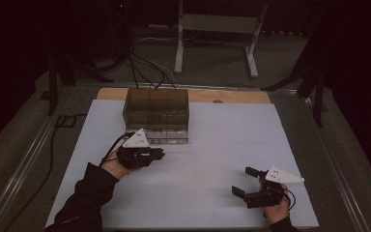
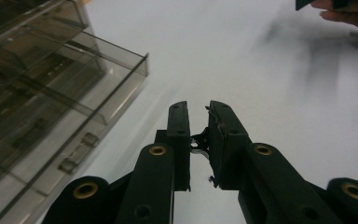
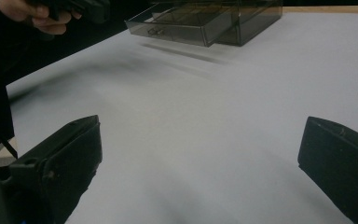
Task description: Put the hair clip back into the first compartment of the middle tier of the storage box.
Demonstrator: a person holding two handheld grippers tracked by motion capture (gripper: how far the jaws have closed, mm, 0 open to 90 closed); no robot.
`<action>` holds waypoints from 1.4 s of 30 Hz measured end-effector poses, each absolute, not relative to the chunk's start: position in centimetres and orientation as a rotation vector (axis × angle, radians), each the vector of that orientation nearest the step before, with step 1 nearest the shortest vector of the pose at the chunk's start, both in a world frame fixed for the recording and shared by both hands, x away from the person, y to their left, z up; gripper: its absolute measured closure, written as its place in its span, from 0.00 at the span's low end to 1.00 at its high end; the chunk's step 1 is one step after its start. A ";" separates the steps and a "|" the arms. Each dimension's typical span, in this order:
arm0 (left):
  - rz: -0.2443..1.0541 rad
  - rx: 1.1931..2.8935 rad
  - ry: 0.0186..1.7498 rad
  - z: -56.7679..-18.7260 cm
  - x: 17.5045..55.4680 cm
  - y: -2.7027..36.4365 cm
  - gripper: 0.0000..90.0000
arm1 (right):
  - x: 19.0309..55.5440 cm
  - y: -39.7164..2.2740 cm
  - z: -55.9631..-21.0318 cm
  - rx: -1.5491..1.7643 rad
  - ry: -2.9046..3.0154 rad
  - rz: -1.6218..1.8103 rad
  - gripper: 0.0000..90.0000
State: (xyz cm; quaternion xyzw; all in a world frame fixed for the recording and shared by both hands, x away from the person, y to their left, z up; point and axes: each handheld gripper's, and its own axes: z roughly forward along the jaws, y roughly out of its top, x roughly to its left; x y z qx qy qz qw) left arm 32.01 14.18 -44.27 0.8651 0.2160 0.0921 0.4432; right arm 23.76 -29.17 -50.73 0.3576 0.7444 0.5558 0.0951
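- Two black jaws of the left gripper [image 2: 197, 122] rise from the bottom of the left gripper view. They stand almost together, with a thin gap. A tiny dark bit with some white on it sits pinched between them; it is too small to tell what it is.
- From the high view, that same gripper [image 1: 158, 153] sits left of the middle, just below the box, and the tiny bit is hidden.
- Smoky see-through plastic makes up the drawer box [image 1: 156, 108], which stands at the upper middle of the white table sheet [image 1: 212, 145].
- Its drawer [image 2: 51, 116] is pulled out at the left of the left gripper view, with small latches on its front. The right gripper view shows the drawer [image 3: 186, 25] sticking out at the top.
- At the lower right of the high view, the right gripper [image 1: 245, 181] has its jaws wide apart, with bare sheet between them.
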 end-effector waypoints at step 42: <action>0.354 2.001 0.779 -42.7 35.1 19.5 0.90 | 23.6 -29.0 -50.6 1.049 2.210 1.647 0.00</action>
